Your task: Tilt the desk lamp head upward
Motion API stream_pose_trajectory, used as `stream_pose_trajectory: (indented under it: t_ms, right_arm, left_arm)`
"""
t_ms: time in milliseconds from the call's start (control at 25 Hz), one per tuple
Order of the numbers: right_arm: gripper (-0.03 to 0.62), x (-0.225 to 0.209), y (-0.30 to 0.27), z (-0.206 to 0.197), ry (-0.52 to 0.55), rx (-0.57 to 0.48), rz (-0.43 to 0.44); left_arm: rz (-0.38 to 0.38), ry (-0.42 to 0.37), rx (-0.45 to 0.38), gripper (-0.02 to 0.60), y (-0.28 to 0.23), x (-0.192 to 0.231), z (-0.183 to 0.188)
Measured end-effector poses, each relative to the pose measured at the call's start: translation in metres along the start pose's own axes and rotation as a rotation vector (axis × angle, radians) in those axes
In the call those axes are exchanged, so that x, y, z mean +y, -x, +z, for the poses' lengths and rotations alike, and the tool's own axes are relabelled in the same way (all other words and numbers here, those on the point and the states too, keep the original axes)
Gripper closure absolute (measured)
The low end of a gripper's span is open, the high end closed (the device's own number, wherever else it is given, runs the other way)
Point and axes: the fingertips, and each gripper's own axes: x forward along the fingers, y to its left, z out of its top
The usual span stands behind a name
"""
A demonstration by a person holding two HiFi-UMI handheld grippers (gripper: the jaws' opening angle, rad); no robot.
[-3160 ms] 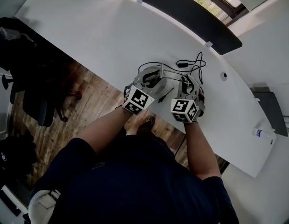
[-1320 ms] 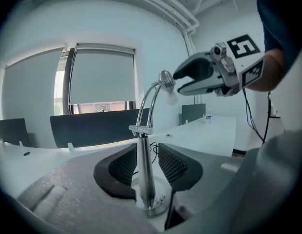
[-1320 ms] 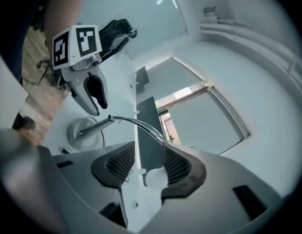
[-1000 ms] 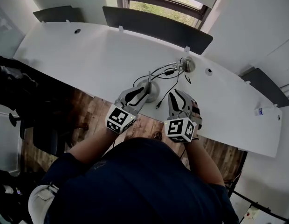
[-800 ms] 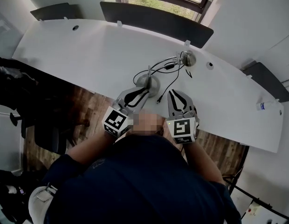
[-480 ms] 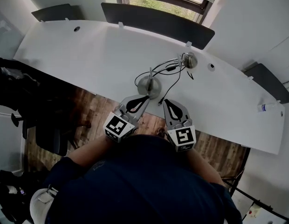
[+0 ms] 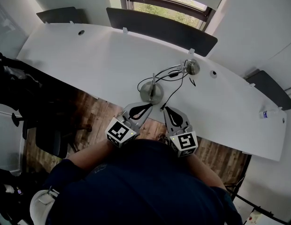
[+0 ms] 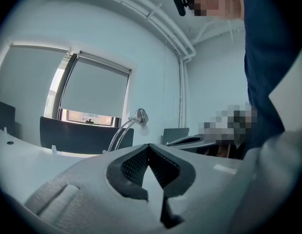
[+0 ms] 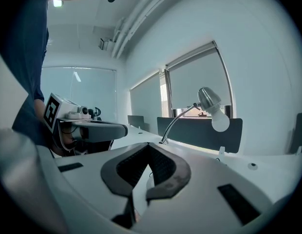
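Both your claws are shut and empty. The left claw [image 7: 149,107] and the right claw [image 7: 165,109] sit at the near edge of the white tabletop [image 7: 89,55], each with its pads pressed together on nothing. The desk lamp [image 7: 151,92] stands near, just beyond their tips. Its round base is closest to your left claw, and its curved neck runs back and right to the lamp head [image 7: 192,67]. A black cable [image 7: 176,86] trails over the tabletop beside the base. In the right gripper view, the bulb [image 9: 220,122] hangs below the shade, facing down.
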Motion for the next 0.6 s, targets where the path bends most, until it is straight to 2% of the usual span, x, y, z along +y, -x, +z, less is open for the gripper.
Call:
stream_pose_trajectory:
  t_ms: [600]
  right_arm:
    - [0.585, 0.0038, -0.0008, 0.0020, 0.061, 0.030, 0.027]
  left_arm:
    - [0.004, -0.004, -0.016, 0.575, 0.0032, -0.0026, 0.0041]
